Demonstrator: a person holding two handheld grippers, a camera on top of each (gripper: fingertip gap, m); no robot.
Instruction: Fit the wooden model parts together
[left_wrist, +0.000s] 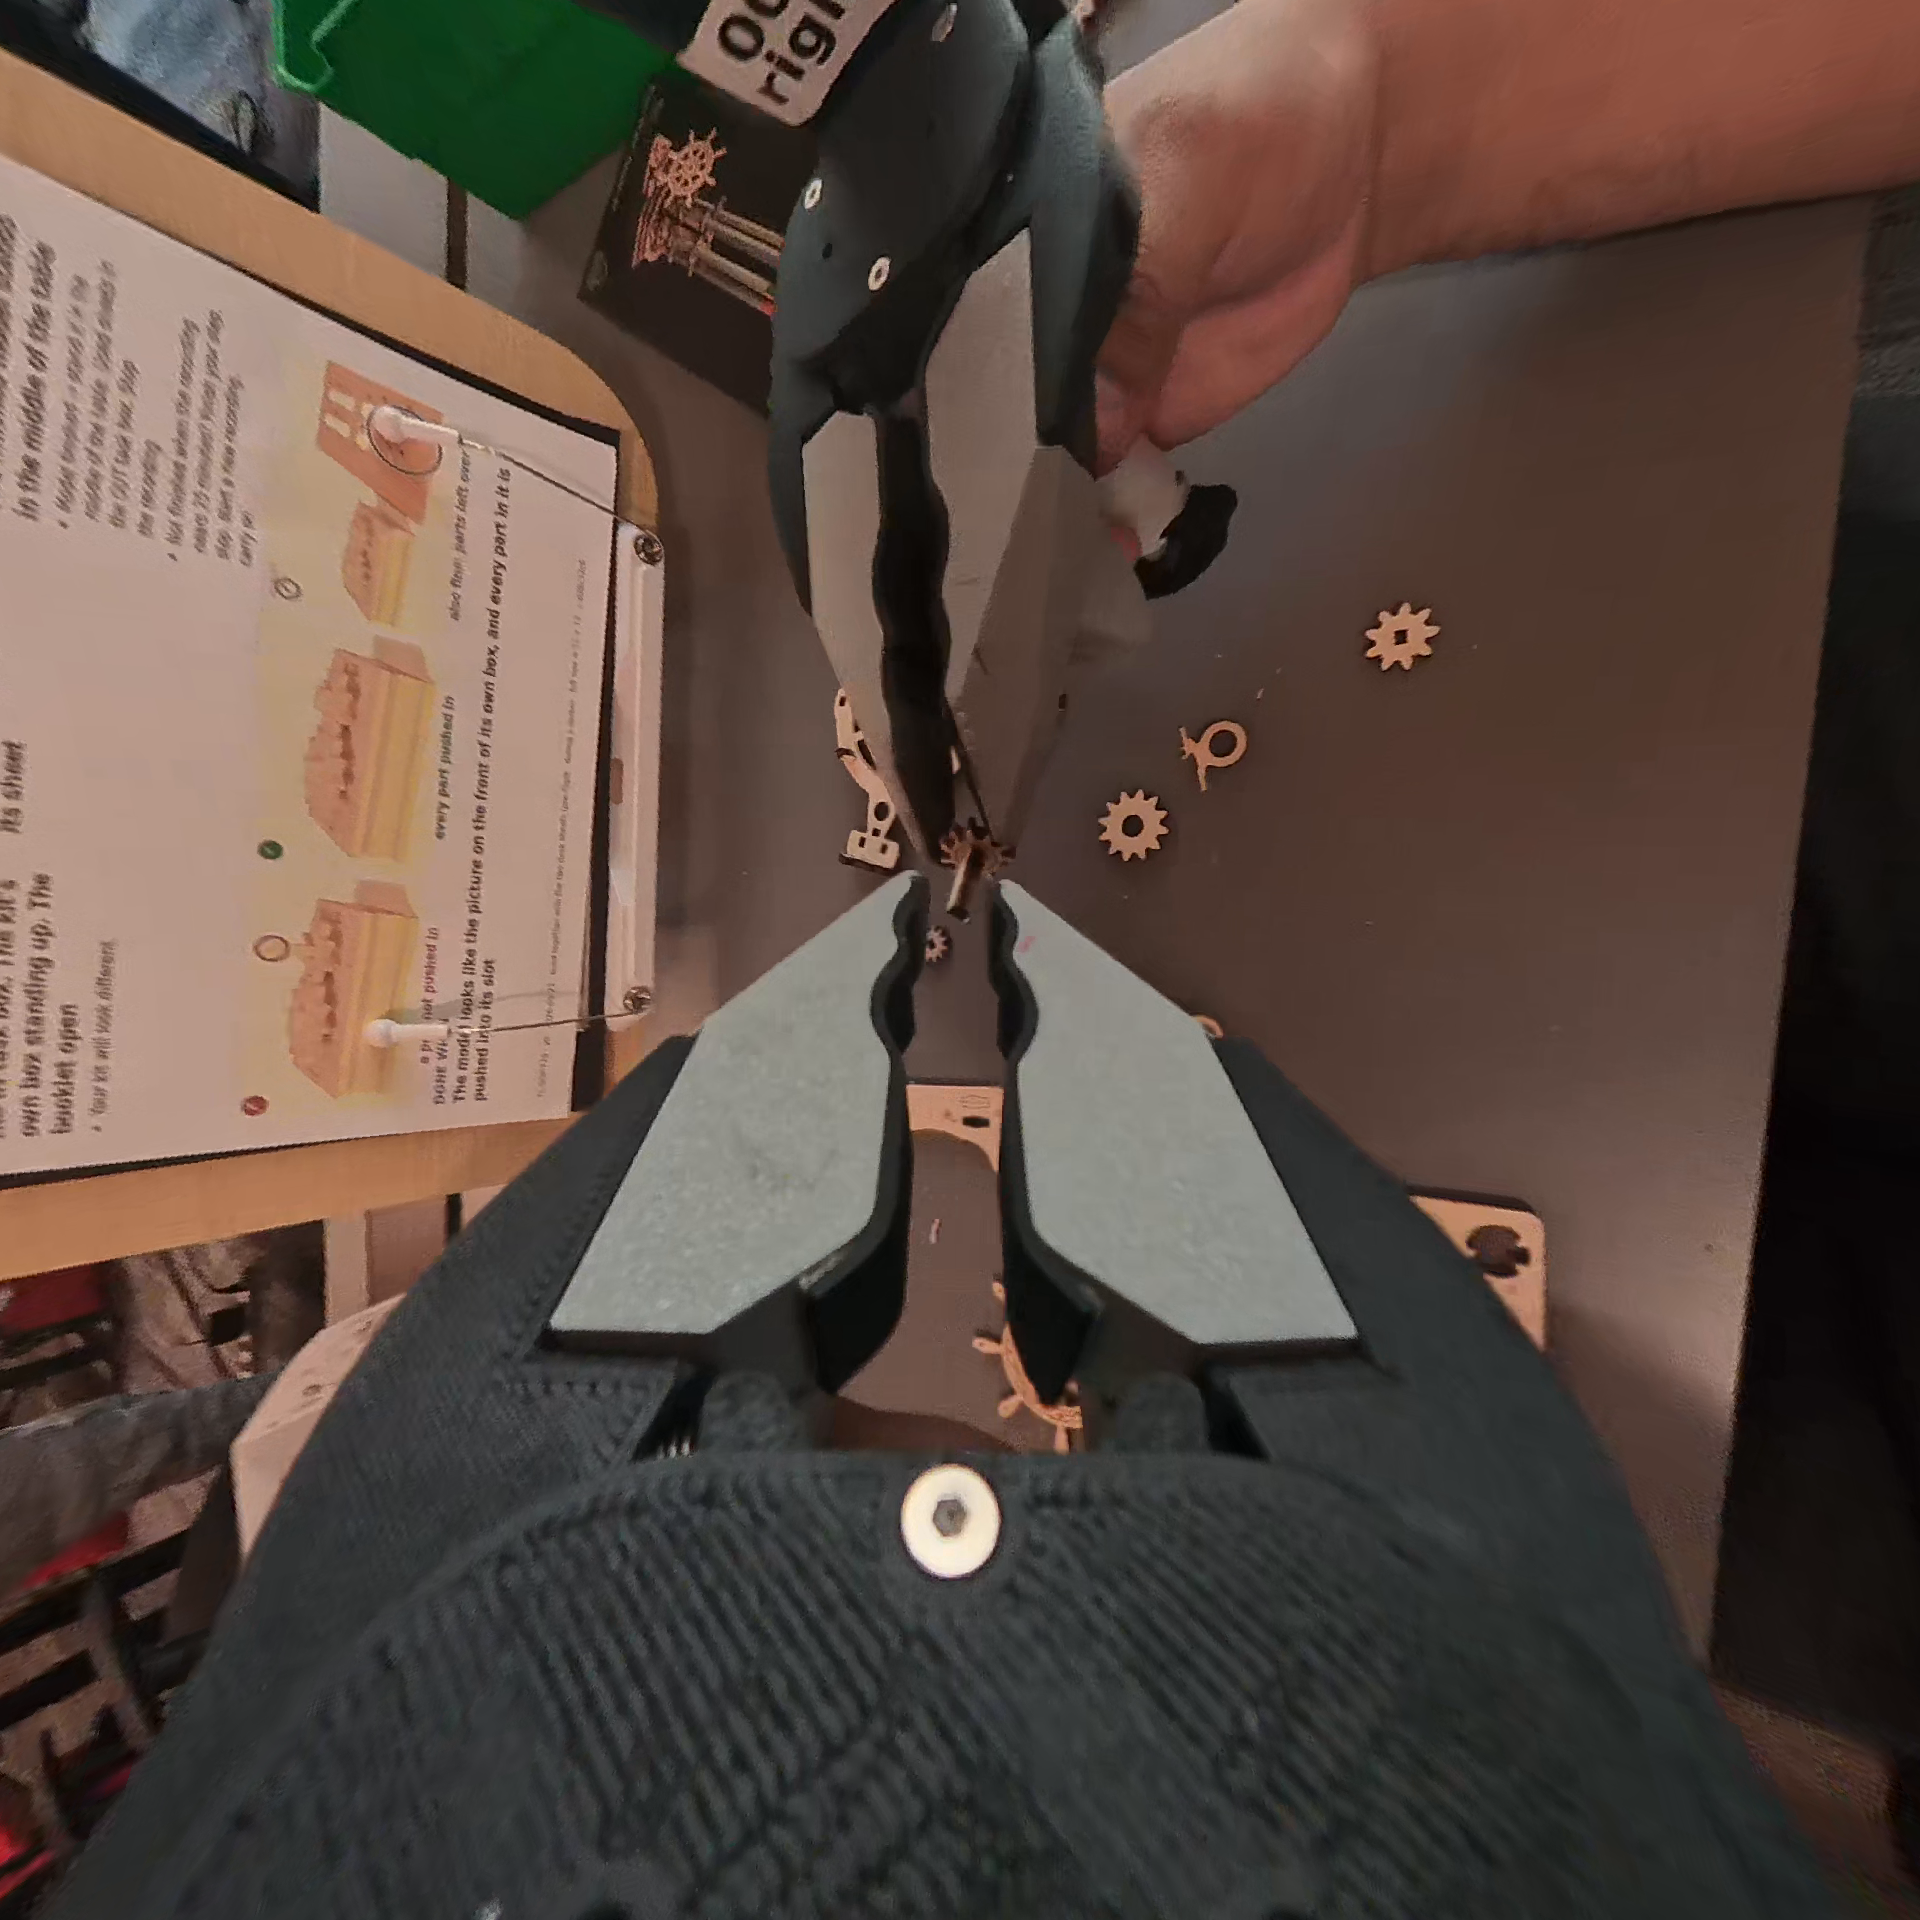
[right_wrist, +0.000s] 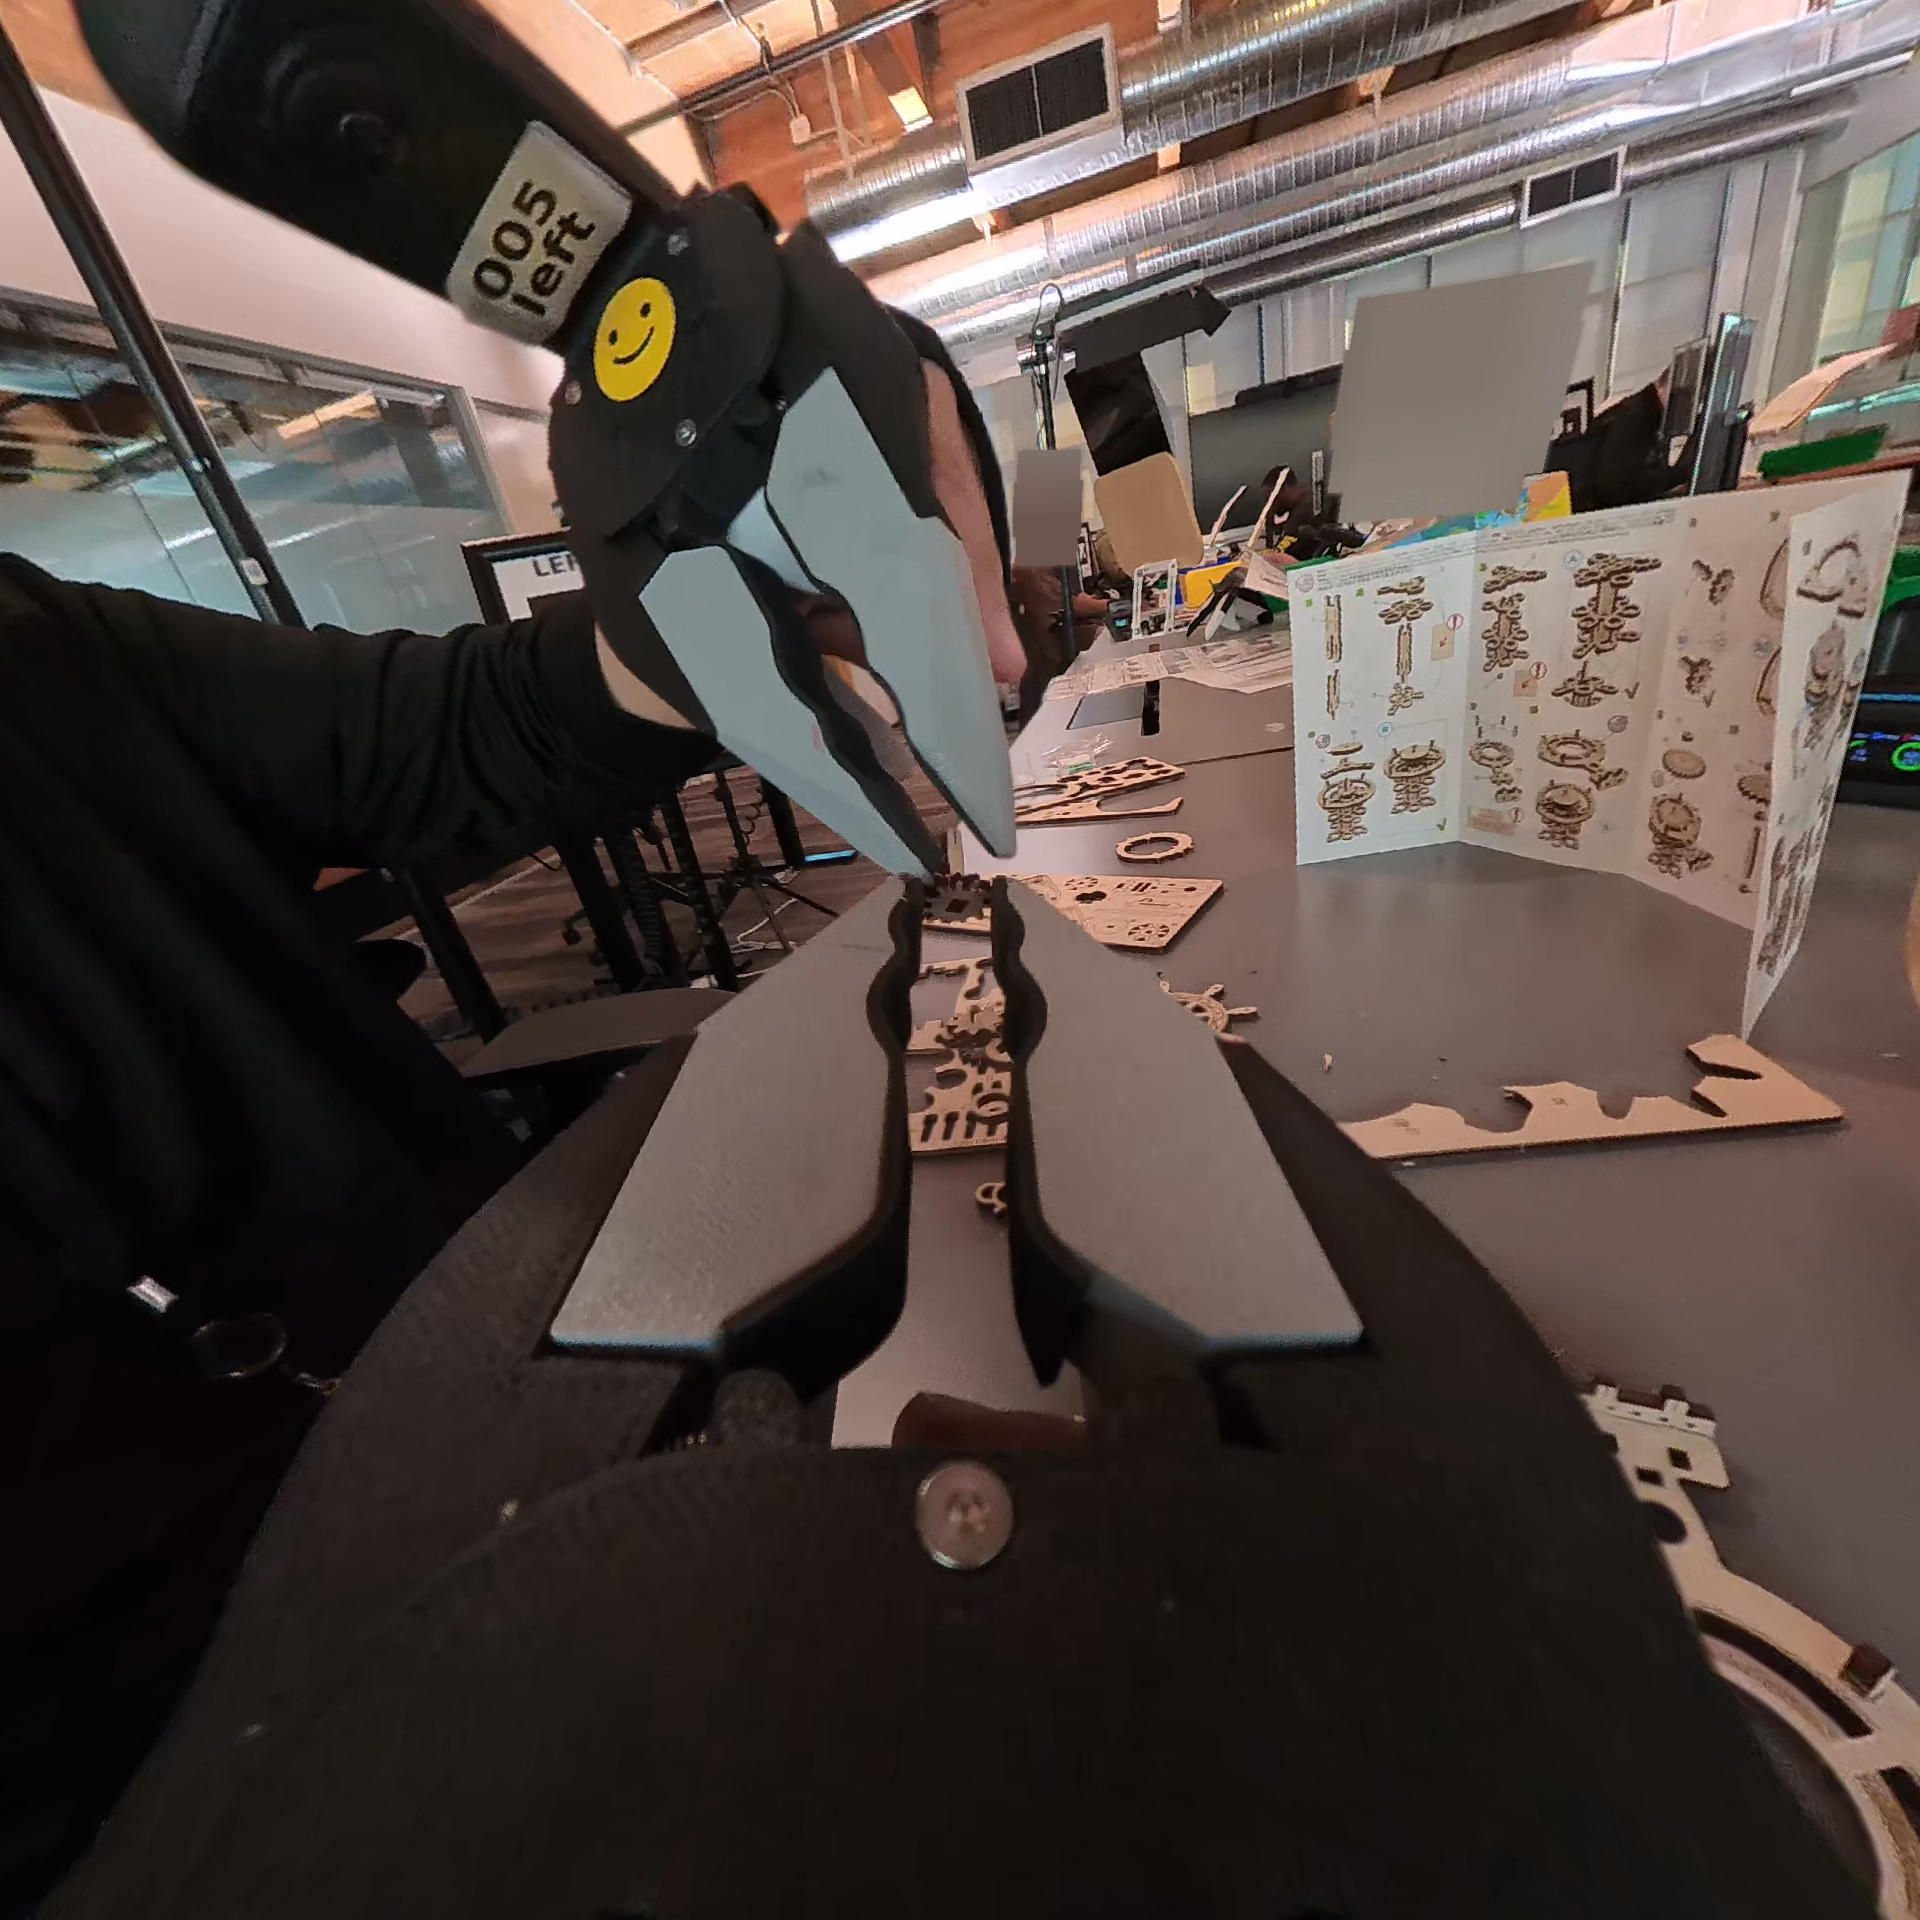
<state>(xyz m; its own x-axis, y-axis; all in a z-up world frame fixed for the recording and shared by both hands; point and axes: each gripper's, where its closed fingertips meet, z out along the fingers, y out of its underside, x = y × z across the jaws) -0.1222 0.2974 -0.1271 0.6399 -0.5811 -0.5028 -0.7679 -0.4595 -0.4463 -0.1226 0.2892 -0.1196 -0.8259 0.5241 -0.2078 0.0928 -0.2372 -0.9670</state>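
Grey table (left_wrist: 1507, 935) strewn with loose cogs. Above it, tip to tip: right hand-held gripper (right_wrist: 954, 891) pinching small gear (right_wrist: 952, 902), left hand-held gripper (left_wrist: 958, 902) nipping short peg (left_wrist: 961, 888) (barely). Mid-insertion, apparently; next, straight push along the axis.

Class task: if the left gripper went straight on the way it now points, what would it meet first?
Probably the small wooden gear on its peg held by the right gripper, just beyond the left gripper; depth is unclear.

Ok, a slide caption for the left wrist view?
Left gripper and right gripper meet tip to tip over a small wooden gear on a peg.
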